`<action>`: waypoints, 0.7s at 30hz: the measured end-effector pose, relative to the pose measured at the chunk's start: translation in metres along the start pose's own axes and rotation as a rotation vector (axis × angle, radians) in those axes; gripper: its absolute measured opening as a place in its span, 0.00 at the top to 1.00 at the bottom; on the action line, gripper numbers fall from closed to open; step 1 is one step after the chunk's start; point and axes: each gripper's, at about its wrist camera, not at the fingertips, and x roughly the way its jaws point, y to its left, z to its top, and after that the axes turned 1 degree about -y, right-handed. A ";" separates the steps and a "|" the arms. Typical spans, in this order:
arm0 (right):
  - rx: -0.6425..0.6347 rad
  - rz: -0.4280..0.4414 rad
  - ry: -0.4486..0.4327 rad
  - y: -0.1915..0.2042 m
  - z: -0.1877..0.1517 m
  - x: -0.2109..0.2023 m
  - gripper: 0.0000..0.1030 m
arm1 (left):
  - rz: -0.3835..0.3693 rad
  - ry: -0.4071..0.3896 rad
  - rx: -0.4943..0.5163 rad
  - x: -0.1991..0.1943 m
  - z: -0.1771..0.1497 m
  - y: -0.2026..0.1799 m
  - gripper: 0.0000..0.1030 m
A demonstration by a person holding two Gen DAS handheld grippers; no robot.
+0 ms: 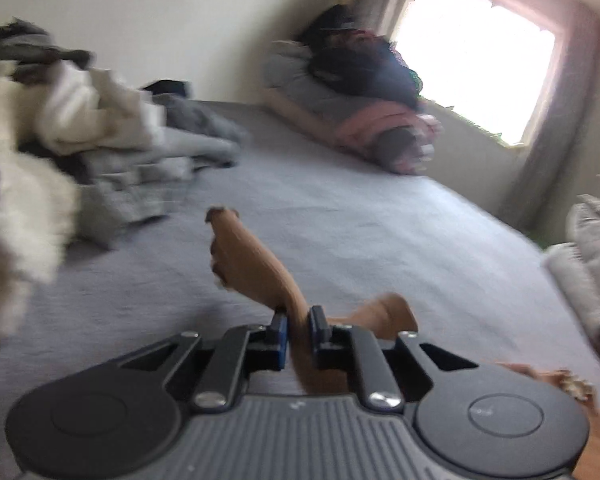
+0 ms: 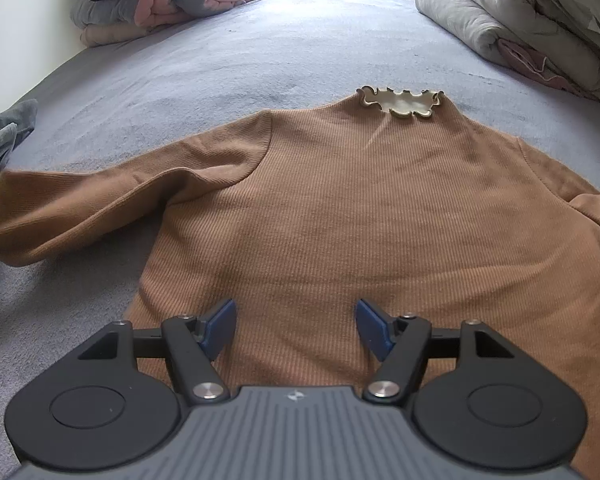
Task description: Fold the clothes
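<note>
On the grey bed [image 2: 260, 52], mid-width and toward its near edge, the brown ribbed sweater [image 2: 340, 208] lies flat, front up, frilled cream collar [image 2: 400, 104] pointing to the far edge. One sleeve [image 2: 80, 204] runs out sideways toward the bed's left edge in the right wrist view; the other sleeve is mostly out of frame at the right.

Left claw [image 1: 299, 326]: nearly shut, pinching a band of the brown fabric, which appears to be a sleeve; cuff end [image 1: 224, 220] stands up past the pads. Frame blurred.

Right claw [image 2: 296, 326]: jaws wide apart, nothing between them, hovering over the lower body of the sweater; contact with cloth cannot be told.

Step in hand, judged: fold the sleeve across the chest. To do well: carry the cuff low and inward, lay it square across the body, release only once flat. Right claw could pin the body panel so it does not drag.

Surroundings: stacked folded clothes [image 2: 164, 4] at the far left corner, rolled grey quilt [image 2: 500, 20] at the far right, loose pile of unfolded laundry [image 1: 80, 120] by the left edge.
</note>
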 end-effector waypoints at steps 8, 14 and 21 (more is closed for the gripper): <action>-0.001 -0.003 -0.005 0.002 -0.001 -0.002 0.32 | 0.012 0.094 -0.156 0.007 -0.009 0.033 0.69; 0.002 0.002 -0.017 0.003 0.000 -0.003 0.32 | -0.024 0.061 -0.294 0.015 -0.009 0.056 0.47; -0.035 -0.024 -0.029 0.010 -0.005 -0.003 0.32 | -0.038 0.013 -0.386 0.035 -0.007 0.070 0.59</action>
